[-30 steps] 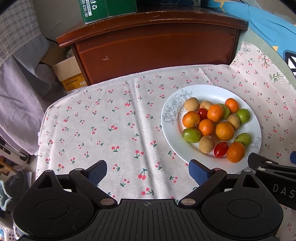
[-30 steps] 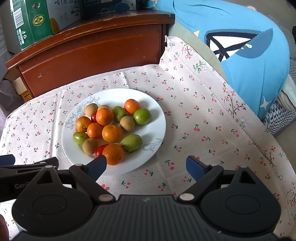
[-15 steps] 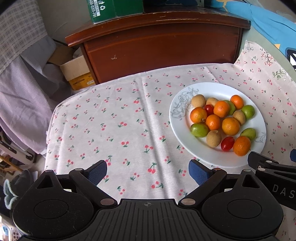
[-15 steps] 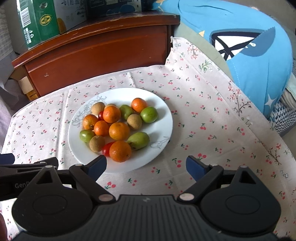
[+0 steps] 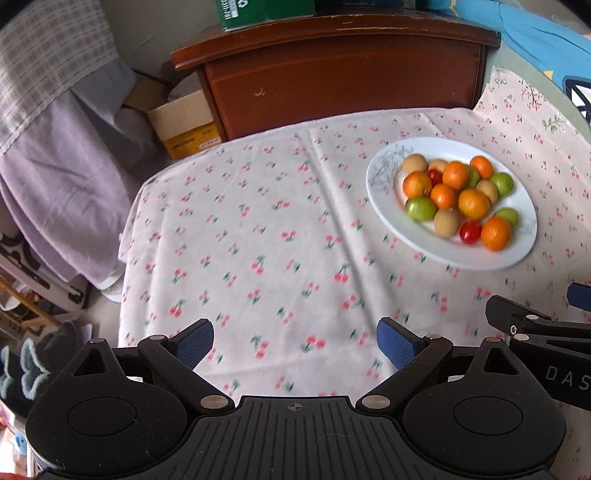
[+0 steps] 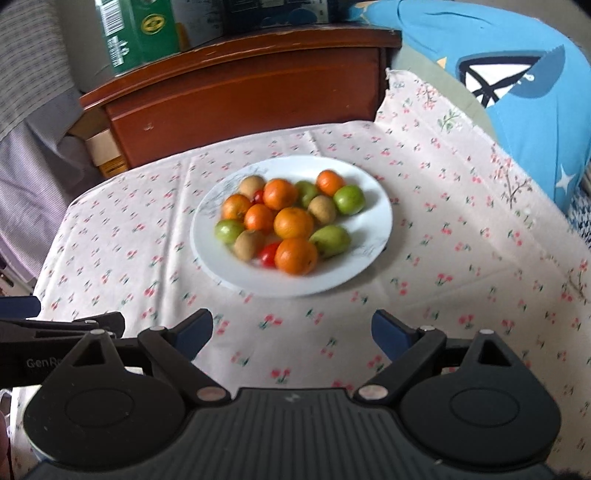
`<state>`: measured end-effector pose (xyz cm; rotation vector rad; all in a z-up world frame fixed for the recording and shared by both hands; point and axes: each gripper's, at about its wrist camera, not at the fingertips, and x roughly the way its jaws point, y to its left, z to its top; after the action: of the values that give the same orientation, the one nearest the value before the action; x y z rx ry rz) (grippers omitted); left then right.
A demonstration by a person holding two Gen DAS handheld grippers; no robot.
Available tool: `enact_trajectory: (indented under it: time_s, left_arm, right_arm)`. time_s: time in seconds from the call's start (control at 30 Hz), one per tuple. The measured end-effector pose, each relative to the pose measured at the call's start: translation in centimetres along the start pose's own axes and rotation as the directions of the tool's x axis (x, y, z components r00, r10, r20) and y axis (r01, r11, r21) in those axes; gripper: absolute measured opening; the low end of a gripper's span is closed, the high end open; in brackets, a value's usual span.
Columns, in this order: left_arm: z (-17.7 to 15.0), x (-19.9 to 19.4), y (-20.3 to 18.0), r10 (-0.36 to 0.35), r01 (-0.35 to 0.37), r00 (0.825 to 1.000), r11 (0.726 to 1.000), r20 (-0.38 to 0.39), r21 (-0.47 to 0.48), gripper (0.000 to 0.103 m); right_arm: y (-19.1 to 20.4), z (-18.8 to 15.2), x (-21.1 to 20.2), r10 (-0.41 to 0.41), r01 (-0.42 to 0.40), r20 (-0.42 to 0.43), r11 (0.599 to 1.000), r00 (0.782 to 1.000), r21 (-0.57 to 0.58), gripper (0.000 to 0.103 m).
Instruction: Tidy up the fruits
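Observation:
A white plate [image 6: 373, 206] on the cherry-print tablecloth [image 6: 443, 280] holds several small fruits: oranges [image 6: 293, 222], green fruits [image 6: 348, 199], brown fruits [image 6: 248, 243] and red tomatoes [image 6: 269, 254]. The plate also shows in the left wrist view [image 5: 417, 240], at the right. My left gripper [image 5: 295, 341] is open and empty, over bare cloth left of the plate. My right gripper [image 6: 291, 330] is open and empty, just in front of the plate's near rim. Each gripper's side shows in the other's view.
A dark wooden cabinet [image 6: 243, 92] stands behind the table with green boxes [image 6: 144, 33] on top. A blue cushion [image 6: 517, 92] lies at the right. Purple cloth [image 5: 62, 177] and a cardboard box [image 5: 184, 125] are off the table's left edge.
Both grippers have pulled back and away from the plate, which now sits farther off in both views. The left view has swung left. Both grippers stay open.

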<state>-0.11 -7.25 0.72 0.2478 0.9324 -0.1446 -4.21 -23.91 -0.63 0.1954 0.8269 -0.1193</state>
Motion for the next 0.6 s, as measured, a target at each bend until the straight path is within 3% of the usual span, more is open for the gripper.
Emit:
enact_trajectory:
  time_s: [0.3,0.47,0.6]
  left_arm:
    - [-3.2,-1.5,2.4,-0.022,0.021,1.000,0.999,-0.012,-0.049,0.096]
    - [-4.6,-1.9,3.4,-0.026,0.024,0.999,0.996,-0.022,-0.085,0.096]
    - [-5.2,-2.2,3.9,-0.026,0.023,0.999,0.994,-0.023,-0.105,0.096]
  right_arm:
    - [0.8,-4.0,-0.8,0.037,-0.037,0.025,0.999,0.999,0.009,0.096]
    - [2.1,-6.6,0.0,0.043,-0.042,0.019,0.997,0.999,-0.070,0.096]
    - [3.4,-7.7,0.4,0.043,-0.031,0.064,0.984,0.997,-0.178,0.100]
